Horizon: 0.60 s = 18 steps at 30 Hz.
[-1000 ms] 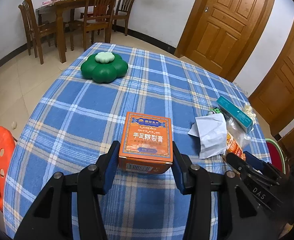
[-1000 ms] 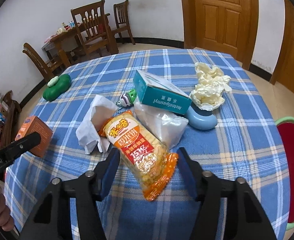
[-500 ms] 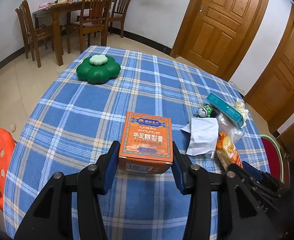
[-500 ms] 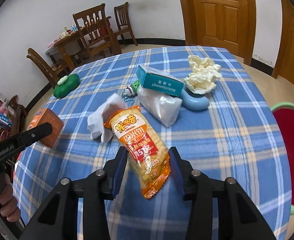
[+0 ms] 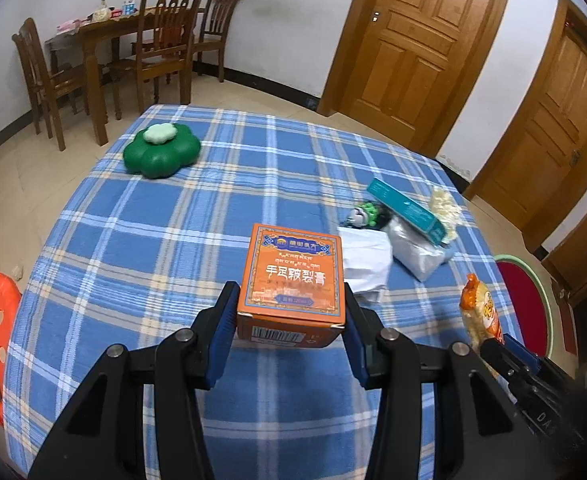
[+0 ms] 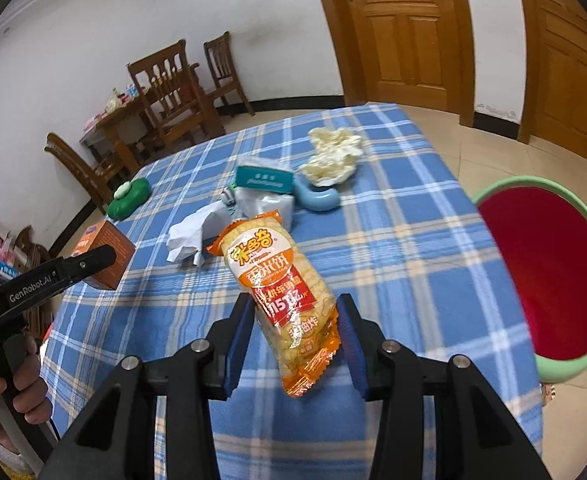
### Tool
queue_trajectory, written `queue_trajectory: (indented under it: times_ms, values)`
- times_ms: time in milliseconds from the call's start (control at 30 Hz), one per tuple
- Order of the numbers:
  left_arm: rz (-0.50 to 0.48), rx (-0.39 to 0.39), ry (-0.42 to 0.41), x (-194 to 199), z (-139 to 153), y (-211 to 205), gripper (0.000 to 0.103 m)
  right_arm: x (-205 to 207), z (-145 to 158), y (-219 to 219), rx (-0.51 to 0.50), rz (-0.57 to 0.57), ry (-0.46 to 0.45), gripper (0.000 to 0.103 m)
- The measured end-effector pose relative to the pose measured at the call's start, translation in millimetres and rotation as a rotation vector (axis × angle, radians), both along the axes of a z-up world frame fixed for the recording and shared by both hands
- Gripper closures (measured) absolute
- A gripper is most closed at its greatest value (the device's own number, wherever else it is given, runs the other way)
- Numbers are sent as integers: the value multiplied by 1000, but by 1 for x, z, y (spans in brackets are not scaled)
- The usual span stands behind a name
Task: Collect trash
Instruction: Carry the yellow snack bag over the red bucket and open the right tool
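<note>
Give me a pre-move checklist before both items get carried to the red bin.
1. Left gripper clamped on the orange box: ok, both pads sit against its sides.
2. Right gripper clamped on the snack packet: ok, the packet is pinched near its lower end and hangs clear of the tablecloth.
3. Packet secure: cannot tell, it is soft and most of it sticks out past the pads.
4. Red bin open and within sight: ok, it stands beside the table's right edge.
5. Path from packet to bin clear: ok, only bare cloth lies between.
6. Trash left on table: not ok, tissue and teal box remain.
</note>
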<state>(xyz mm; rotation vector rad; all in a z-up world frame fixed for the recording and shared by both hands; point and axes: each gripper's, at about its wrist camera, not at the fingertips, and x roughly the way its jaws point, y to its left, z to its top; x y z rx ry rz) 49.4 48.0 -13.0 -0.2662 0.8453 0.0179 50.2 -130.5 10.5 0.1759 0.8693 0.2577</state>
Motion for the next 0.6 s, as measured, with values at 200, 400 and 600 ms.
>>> queue_trajectory:
  times_ms: [200,400,600]
  values:
    - [-48,-4,6,-1,1,-17,54,-9,4,-23,21,-57,-13,58]
    - [-103,-13,17,1,-1,-38,54,-15,2,-49,38,-125,-6,58]
    - [-160,-9,13,3,1,-59,54,-20,4,-75,42,-197,-18,58]
